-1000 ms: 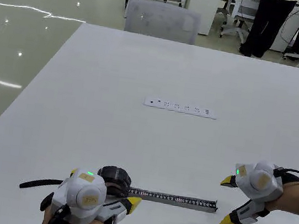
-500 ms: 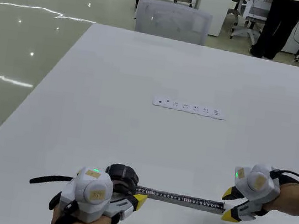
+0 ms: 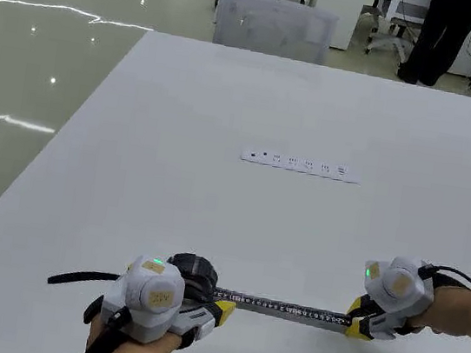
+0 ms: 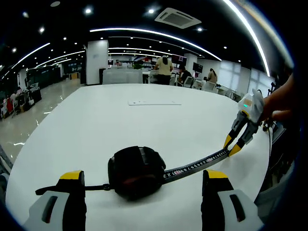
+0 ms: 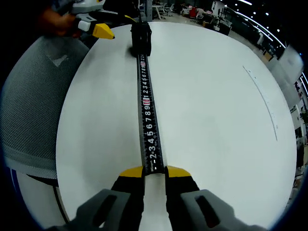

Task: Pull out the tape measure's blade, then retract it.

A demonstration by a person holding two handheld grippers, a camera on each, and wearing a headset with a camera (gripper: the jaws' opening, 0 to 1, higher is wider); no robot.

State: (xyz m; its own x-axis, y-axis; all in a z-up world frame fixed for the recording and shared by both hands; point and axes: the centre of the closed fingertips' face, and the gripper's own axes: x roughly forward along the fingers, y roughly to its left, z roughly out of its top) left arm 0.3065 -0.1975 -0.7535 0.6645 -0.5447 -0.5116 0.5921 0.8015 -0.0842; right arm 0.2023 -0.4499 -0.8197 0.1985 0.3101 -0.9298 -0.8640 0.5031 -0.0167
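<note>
Two grippers are on the tape measure now. My right gripper (image 5: 154,172) has come in from the right over the last second. Its yellow-tipped jaws have gone from spread apart to pinched on the free end of the grey numbered steel blade (image 5: 147,115), one jaw on each edge, right at the low numbers. My left gripper (image 4: 144,177) sits at the near left of the flat white table (image 3: 229,97). Its jaws are wide apart and straddle the black round tape measure case (image 4: 137,171). There is a gap on both sides, so it is not clamping the case as far as I can tell. The case rests on the table, with its black wrist strap (image 3: 81,278) trailing off to the left. The blade lies flat on the table, running right from the case to the right gripper, partly out. The length out looks about the same as a second ago, so no real pull yet. A white flat power strip (image 3: 300,165) lies farther off, mid-table, well apart from all this.

I judge the grasp on the blade end done, with the pull as the next step. The case needs holding first: the left jaws would have to close on it, or it may slide along with the blade. Retract not yet started.
</note>
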